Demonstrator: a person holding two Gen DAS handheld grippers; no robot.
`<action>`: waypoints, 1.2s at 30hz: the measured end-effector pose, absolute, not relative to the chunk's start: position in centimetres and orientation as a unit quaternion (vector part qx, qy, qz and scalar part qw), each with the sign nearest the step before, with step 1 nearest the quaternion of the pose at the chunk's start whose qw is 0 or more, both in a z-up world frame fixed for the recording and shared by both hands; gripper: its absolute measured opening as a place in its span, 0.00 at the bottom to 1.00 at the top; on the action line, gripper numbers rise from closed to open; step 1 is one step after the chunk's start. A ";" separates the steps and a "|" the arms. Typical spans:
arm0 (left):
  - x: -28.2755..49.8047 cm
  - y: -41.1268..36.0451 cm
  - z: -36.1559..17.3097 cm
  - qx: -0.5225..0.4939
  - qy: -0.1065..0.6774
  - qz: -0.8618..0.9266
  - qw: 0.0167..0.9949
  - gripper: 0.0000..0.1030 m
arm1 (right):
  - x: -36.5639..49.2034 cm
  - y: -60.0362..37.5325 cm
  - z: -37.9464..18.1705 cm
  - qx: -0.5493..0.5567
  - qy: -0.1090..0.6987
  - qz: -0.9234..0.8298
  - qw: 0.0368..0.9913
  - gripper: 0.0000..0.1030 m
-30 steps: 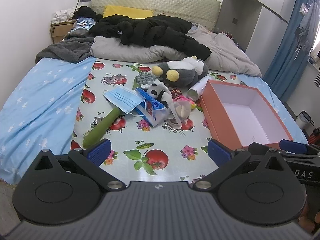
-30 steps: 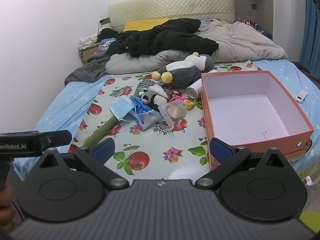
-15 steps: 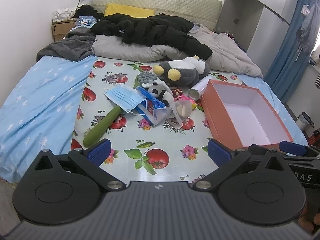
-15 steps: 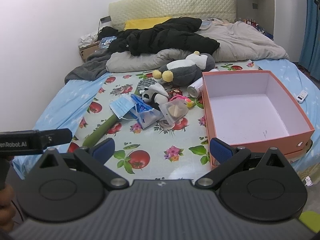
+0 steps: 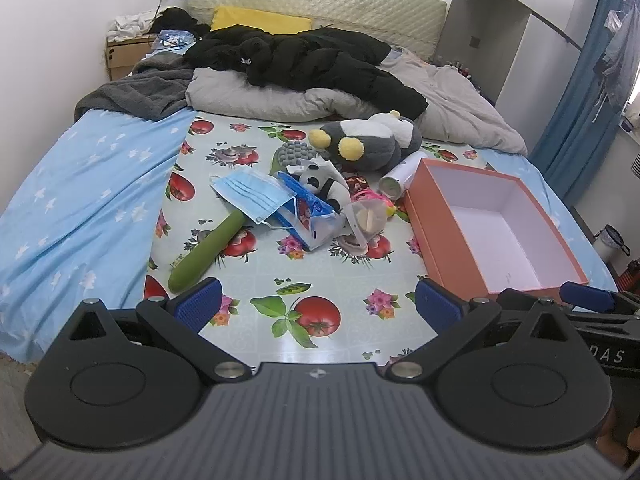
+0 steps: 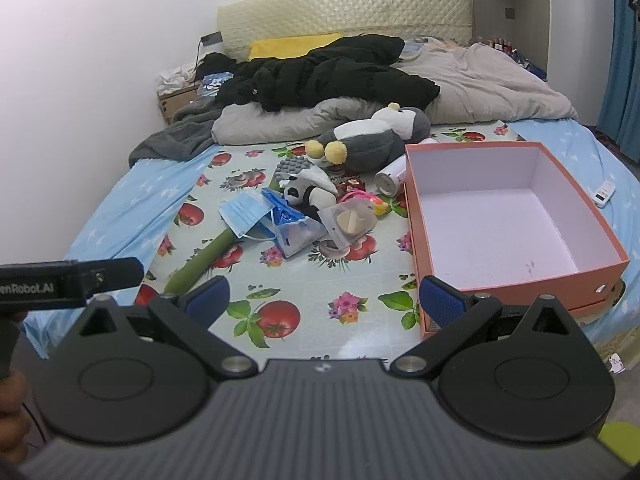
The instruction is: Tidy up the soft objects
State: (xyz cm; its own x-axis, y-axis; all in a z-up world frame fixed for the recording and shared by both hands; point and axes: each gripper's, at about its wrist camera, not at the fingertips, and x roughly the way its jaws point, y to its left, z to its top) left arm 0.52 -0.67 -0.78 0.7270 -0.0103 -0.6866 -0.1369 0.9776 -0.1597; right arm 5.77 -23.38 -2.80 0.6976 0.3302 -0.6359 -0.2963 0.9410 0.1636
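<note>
Since a second ago I am drifting both grippers slightly nearer the bed; nothing on it is shifting. I am holding my left gripper (image 5: 316, 304) with fingers spread wide, gripping nothing, and my right gripper (image 6: 324, 300) equally spread and empty. Left of the orange box (image 6: 436, 248) a green brush (image 5: 208, 248) is lying, then a blue mask (image 5: 250, 196), then a panda toy (image 5: 324, 184) nearer the box. A grey plush (image 5: 368, 144) is sitting behind the box's far left corner.

Left tool (image 5: 316, 306) and right tool (image 6: 324, 298) both gape wide, holding nothing
</note>
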 end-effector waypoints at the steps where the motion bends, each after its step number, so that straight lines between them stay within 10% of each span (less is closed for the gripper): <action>1: 0.5 -0.6 -0.7 -0.101 0.368 0.035 0.924 1.00 | 5.8 -23.5 -2.9 0.024 0.350 0.170 0.921 1.00; 36: 3.3 1.6 -3.5 -0.130 0.400 0.047 0.906 1.00 | 8.2 -21.9 -4.8 0.035 0.383 0.178 0.906 1.00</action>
